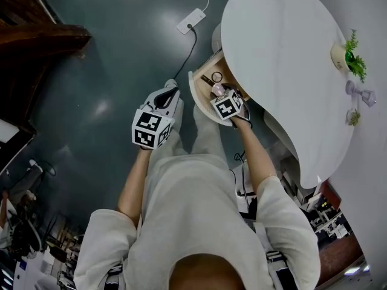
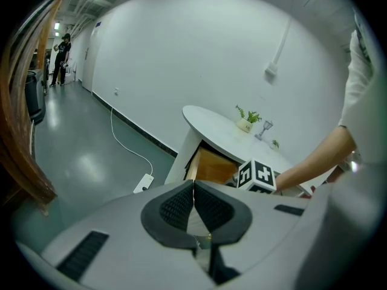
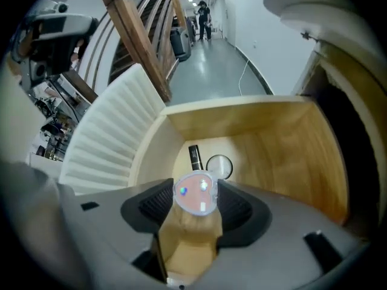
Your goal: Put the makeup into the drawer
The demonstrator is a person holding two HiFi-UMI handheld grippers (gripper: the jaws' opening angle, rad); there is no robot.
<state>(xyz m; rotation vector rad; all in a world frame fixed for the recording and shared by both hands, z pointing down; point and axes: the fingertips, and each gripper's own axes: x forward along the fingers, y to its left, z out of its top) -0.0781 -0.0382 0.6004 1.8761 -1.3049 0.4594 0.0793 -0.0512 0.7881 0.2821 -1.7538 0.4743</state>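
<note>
The wooden drawer stands pulled out from under the white table. A black lipstick tube and a round compact lie on the drawer's floor. My right gripper points steeply down into the drawer, shut on a small pink clear-lidded makeup case. In the head view the right gripper hangs over the drawer with the pink case at its tip. My left gripper hovers left of the drawer, and in its own view the left gripper is shut and empty.
A power strip with a cable lies on the grey floor beyond the drawer. Small plants and a glass stand on the table. The drawer's white ribbed front is at its left. A person stands far down the corridor.
</note>
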